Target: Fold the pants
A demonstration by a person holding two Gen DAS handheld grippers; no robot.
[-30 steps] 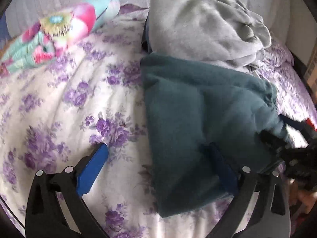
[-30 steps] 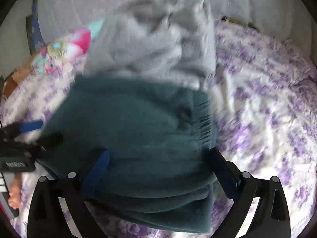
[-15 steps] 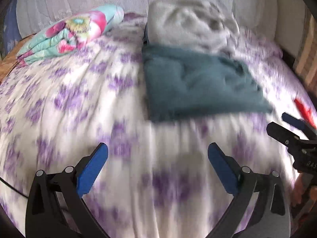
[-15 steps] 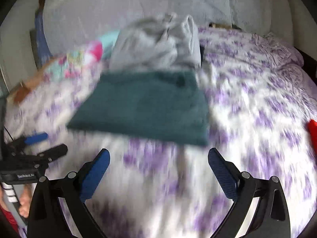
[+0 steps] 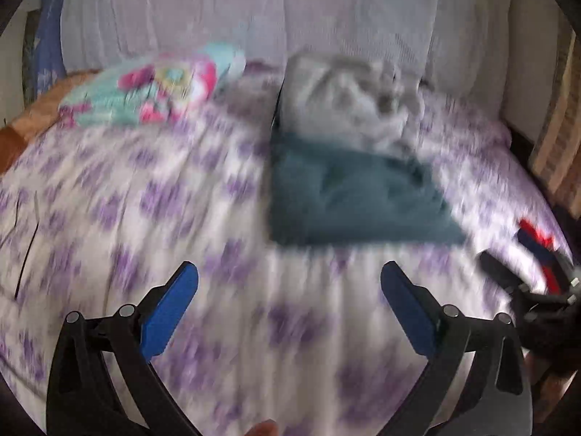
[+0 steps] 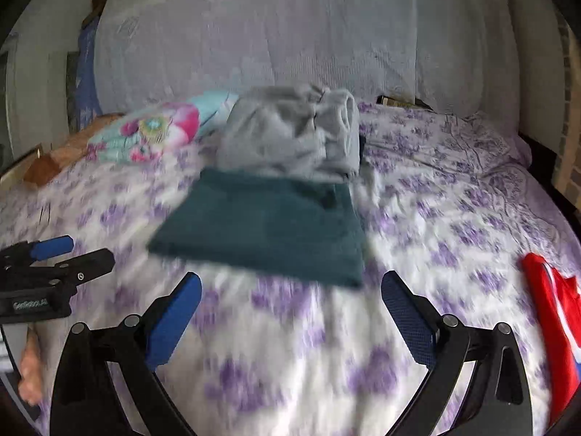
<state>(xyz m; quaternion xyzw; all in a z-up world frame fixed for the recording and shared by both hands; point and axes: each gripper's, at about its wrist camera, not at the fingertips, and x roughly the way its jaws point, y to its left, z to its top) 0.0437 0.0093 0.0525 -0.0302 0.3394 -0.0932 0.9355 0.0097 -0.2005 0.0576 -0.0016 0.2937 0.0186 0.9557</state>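
Jaws of left gripper point(image 5: 289, 292) and right gripper point(image 6: 291, 296) standing wide apart, gripping nothing, hovering over bare bed point(image 6: 454, 225). Teal pants point(image 6: 268, 225) lying folded into a compact flat rectangle mid-bed, touching gray garment pile point(image 6: 290, 134) behind. Floral pillow point(image 6: 156, 129) sitting farther left, red garment point(image 6: 552, 323) at right edge. Folding looking done; nothing obvious remaining for this pair.

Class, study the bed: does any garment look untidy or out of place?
Yes. The grey garment sits crumpled behind the neatly folded teal pants, touching their far edge. A red garment lies apart at the bed's right edge.
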